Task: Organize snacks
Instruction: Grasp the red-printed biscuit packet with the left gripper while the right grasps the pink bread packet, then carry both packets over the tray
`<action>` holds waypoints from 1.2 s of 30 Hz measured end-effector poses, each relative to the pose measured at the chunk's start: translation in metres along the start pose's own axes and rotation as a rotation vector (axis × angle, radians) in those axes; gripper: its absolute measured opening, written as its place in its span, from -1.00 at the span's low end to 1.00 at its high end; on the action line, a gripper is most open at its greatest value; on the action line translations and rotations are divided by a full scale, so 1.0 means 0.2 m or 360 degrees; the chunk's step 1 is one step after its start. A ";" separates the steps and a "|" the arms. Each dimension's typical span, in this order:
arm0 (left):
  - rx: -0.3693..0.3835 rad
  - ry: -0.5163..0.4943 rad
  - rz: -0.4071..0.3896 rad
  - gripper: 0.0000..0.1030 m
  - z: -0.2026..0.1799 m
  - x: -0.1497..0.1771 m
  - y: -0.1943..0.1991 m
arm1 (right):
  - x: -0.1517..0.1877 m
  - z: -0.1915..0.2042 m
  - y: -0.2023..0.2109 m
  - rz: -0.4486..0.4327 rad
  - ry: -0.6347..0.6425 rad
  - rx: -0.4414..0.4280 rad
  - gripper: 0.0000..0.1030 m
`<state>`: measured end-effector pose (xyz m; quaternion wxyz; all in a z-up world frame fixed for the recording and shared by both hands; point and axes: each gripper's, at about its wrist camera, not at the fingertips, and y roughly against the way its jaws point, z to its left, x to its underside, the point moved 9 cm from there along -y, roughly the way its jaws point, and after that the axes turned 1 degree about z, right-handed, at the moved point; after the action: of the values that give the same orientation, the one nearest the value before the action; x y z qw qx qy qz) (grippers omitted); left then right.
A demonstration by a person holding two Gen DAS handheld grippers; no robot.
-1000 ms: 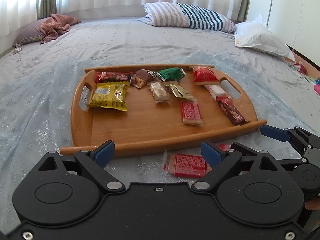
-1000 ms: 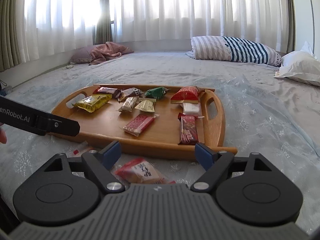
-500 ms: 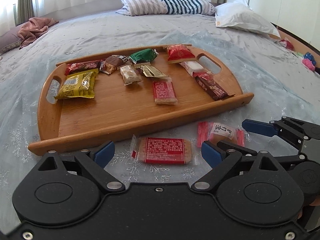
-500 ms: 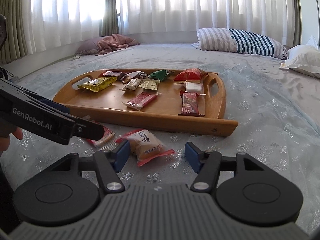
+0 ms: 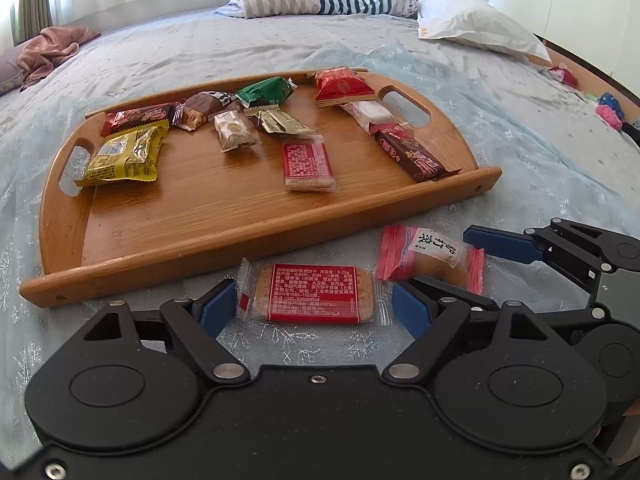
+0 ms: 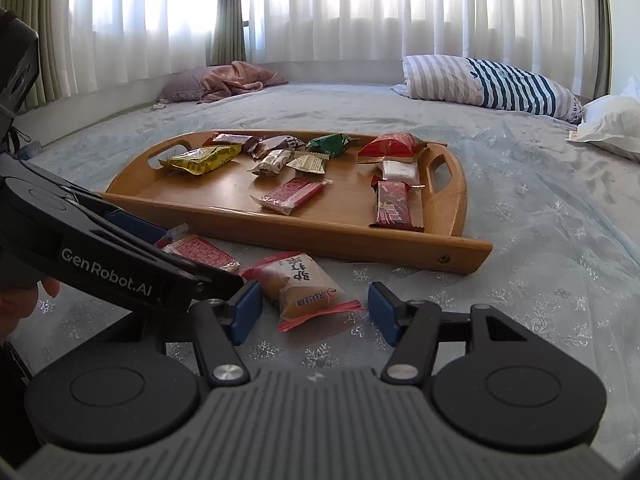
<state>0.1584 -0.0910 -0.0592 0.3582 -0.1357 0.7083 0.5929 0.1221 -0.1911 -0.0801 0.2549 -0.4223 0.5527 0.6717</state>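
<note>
Down on the bed (image 5: 168,52), just in front of the tray (image 5: 248,264), lie two loose snacks. Left claw (image 5: 314,306) straddles the red cracker pack (image 5: 314,294); its jaws have just been closing, pads beside the wrapper ends without visibly pressing. Right claw (image 6: 316,312) brackets the pink cake pack (image 6: 304,284), right of the cracker, its jaws part open and clear of it, having narrowed a moment ago. Ten other snacks sit on the tray.

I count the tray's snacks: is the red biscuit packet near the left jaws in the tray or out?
Out. The red biscuit packet lies on the bedspread before the tray.
</note>
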 end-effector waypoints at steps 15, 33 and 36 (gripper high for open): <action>0.0007 -0.0018 -0.0024 0.23 -0.01 -0.01 0.03 | 0.00 0.03 -0.01 0.0015 0.0004 0.0003 0.13; -0.0030 0.0046 -0.0031 0.22 0.05 0.01 0.08 | -0.01 0.05 0.01 0.0009 -0.0066 0.0027 -0.08; -0.0026 0.0059 -0.0039 0.21 0.05 0.01 0.09 | -0.01 0.05 0.02 0.0009 -0.0087 0.0030 -0.08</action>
<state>0.1484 -0.0758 -0.0474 0.3510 -0.1583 0.7084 0.5916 0.1176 -0.1822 -0.0768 0.2719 -0.3999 0.5529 0.6786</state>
